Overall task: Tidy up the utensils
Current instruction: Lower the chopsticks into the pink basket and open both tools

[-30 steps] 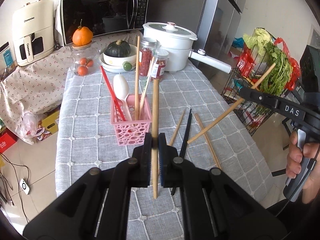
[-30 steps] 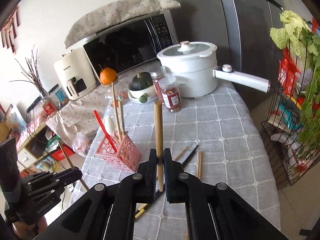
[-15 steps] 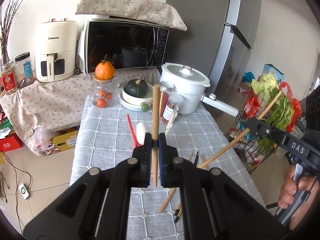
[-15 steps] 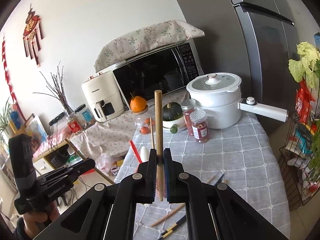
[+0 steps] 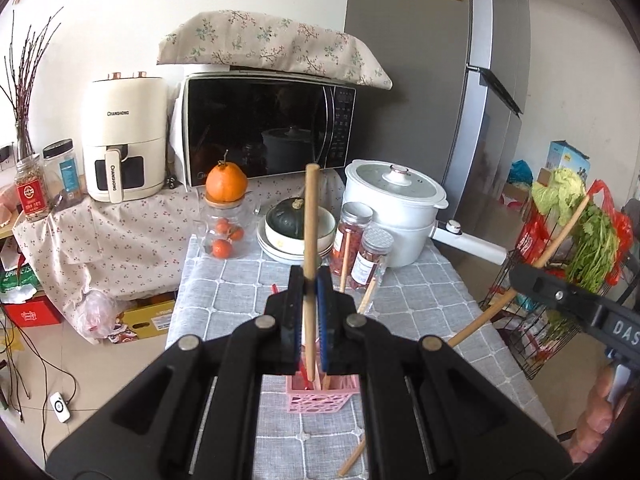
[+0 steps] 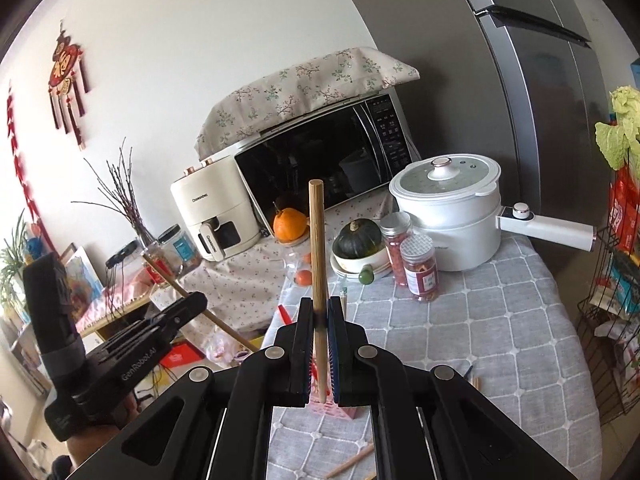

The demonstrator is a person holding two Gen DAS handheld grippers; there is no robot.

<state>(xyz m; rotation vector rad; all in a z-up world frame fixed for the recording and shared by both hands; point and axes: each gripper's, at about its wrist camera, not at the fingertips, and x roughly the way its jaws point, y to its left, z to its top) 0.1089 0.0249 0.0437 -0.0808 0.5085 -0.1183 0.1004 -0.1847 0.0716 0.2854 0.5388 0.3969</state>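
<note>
Left claw [image 5: 310, 280] clamped on upright wooden chopstick [image 5: 310, 216]; right claw [image 6: 319, 312] clamped on second chopstick [image 6: 318, 240]. Pink basket [image 5: 320, 396] just below both claws. Keep sticks vertical, lower tips into basket, release only once seated.

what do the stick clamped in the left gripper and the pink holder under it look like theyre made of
The long tan chopstick shut in the left gripper looks like bamboo or wood: matte, pale brown, round blunt end. The pink lattice utensil basket looks like moulded plastic: uniform colour, slight sheen, cut-out pattern in its wall.
</note>
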